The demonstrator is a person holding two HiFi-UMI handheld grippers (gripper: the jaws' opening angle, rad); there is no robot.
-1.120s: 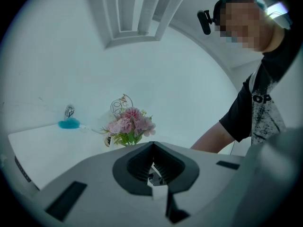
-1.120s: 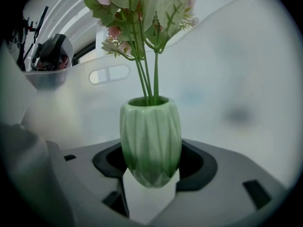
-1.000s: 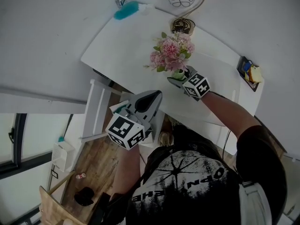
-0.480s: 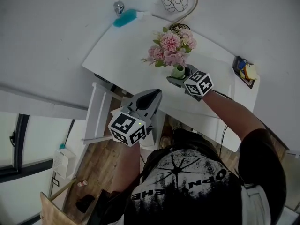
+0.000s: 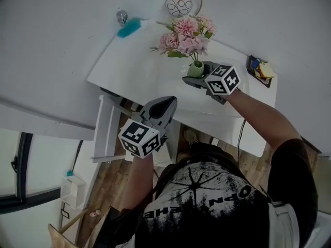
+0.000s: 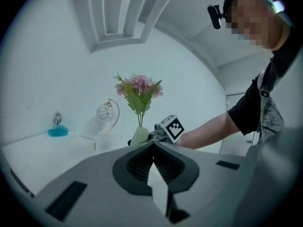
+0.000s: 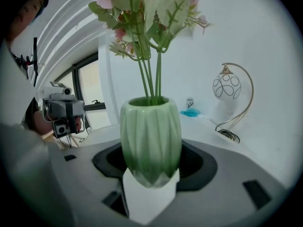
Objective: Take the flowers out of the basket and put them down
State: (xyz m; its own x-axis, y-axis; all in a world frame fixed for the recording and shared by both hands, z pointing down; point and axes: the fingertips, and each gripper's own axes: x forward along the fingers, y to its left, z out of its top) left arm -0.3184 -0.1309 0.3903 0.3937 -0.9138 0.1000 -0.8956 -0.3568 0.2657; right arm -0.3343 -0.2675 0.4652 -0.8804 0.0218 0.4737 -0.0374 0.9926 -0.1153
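Gripping a ribbed green vase [image 7: 150,143] low on its body, the right gripper [image 7: 150,193] has its jaws spread wide and pressed against the vase's two sides, with the white pads under its base. We see pink flowers [image 5: 187,35] on long green stems standing upright in that vase, held over the far part of the white tabletop [image 5: 139,66]. From the head view the vase appears to hang clear of the surface, though the angle leaves us unsure.

The left gripper [image 5: 161,105] hovers nearer the person, off the tabletop's near edge, its jaws closed together with nothing between them. In its own view its grey body hides the foot of the vase.

Behind the bouquet stands a lamp [image 5: 178,5] with a wire globe on a curved gold arm, and a dark coiled cable [image 7: 229,135] lies at its base; seen from above, the blooms overlap that base. At the far left corner lies a teal brush [image 5: 128,29] beside a small silvery object [image 5: 121,16] that we cannot make out. A dark tray [image 5: 258,68] of small coloured items sits at the right end. Below the tabletop's near edge we see a white slatted frame [image 5: 106,128] and wooden floor [image 5: 111,185].
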